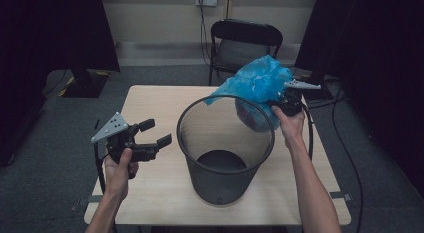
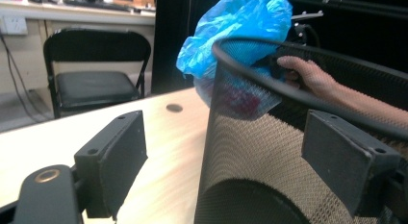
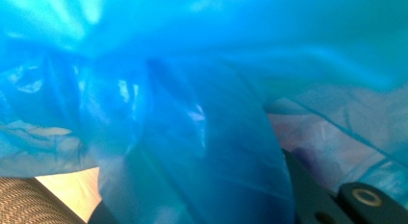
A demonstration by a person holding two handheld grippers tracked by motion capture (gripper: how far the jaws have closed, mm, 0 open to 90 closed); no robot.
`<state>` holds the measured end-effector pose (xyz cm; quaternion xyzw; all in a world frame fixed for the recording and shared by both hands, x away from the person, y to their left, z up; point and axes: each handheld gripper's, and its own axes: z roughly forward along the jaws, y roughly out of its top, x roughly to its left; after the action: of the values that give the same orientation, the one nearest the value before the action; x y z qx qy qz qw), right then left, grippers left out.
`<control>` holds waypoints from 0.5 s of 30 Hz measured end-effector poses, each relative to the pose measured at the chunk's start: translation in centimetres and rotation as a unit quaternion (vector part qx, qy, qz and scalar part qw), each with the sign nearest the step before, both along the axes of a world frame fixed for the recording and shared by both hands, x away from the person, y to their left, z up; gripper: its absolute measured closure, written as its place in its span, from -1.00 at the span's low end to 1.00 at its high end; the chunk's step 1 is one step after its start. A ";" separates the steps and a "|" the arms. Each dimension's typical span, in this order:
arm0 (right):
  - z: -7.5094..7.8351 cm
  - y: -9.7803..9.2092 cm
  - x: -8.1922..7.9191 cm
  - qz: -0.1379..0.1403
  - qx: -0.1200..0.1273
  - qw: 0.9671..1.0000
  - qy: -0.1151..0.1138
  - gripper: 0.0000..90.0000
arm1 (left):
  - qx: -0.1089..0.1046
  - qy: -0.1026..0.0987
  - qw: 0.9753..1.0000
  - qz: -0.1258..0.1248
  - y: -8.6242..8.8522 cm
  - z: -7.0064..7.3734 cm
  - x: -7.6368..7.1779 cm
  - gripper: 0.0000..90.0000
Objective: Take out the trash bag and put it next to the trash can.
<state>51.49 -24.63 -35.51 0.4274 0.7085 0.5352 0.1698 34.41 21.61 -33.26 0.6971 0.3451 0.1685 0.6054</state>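
1. Bin liner work is the step in hand, by the look of it: your right gripper [image 1: 286,100] holds the blue plastic bag [image 1: 260,80] bunched up at the far right rim of the black mesh bin [image 1: 225,143], which stands upright in the middle of the desk [image 1: 150,100].
2. Your right gripper's jaws appear clamped on a fold of the bag; in the right gripper view the plastic [image 3: 192,113] covers them, so the exact pinch cannot be made out.
3. Your left gripper [image 1: 150,135] hovers over the desk just to the left of the bin, jaws spread wide and holding nothing.
4. In the left gripper view the bin's rim [image 2: 269,84] runs between the two black jaws, so you are well lined up to steady it.
5. Pinch the near-left rim lightly before you pull; a mesh bin is likely light and may tip.
6. Find the bag's open edge, since a wadded bag will not spread over the rim.
7. Draw the plastic slowly across the opening; thin film can tear on wire mesh.
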 end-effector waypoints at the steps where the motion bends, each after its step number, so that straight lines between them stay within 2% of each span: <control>1: -0.5 -0.2 -0.1 -0.002 0.003 1.000 0.002 0.93 | 0.010 0.002 1.000 0.001 0.0 -0.5 -0.1 -0.66; 4: -1.8 -0.6 -0.3 -0.005 -0.007 1.000 0.013 0.93 | 0.024 0.025 0.999 0.017 0.0 -2.7 -0.5 -0.66; 5: -2.2 -0.9 -0.4 -0.008 -0.008 1.000 0.016 0.93 | 0.040 0.033 0.998 0.024 0.0 -3.6 -0.6 -0.66; 6: -2.6 -1.1 -0.5 -0.011 -0.007 1.000 0.018 0.93 | 0.057 0.040 0.997 0.032 0.0 -4.4 -0.8 -0.66; 8: -3.3 -1.5 -0.7 -0.015 -0.011 1.000 0.023 0.93 | 0.073 0.051 0.995 0.046 0.1 -5.7 -1.0 -0.66; 11: -4.4 -2.0 -1.2 -0.019 -0.016 0.999 0.029 0.93 | 0.101 0.070 0.992 0.042 0.1 -7.4 -1.3 -0.66; 13: -5.2 -2.3 -1.6 -0.022 -0.020 0.999 0.034 0.93 | 0.125 0.083 0.987 0.056 0.0 -8.4 -1.5 -0.65; 15: -6.0 -2.5 -2.0 -0.025 -0.024 0.999 0.037 0.93 | 0.135 0.087 0.985 0.064 -0.1 -9.7 -1.9 -0.66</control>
<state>49.45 -27.14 -41.50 0.4601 0.7162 0.4976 0.1669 32.54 21.49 -42.98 0.7610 0.4146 0.1909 0.4610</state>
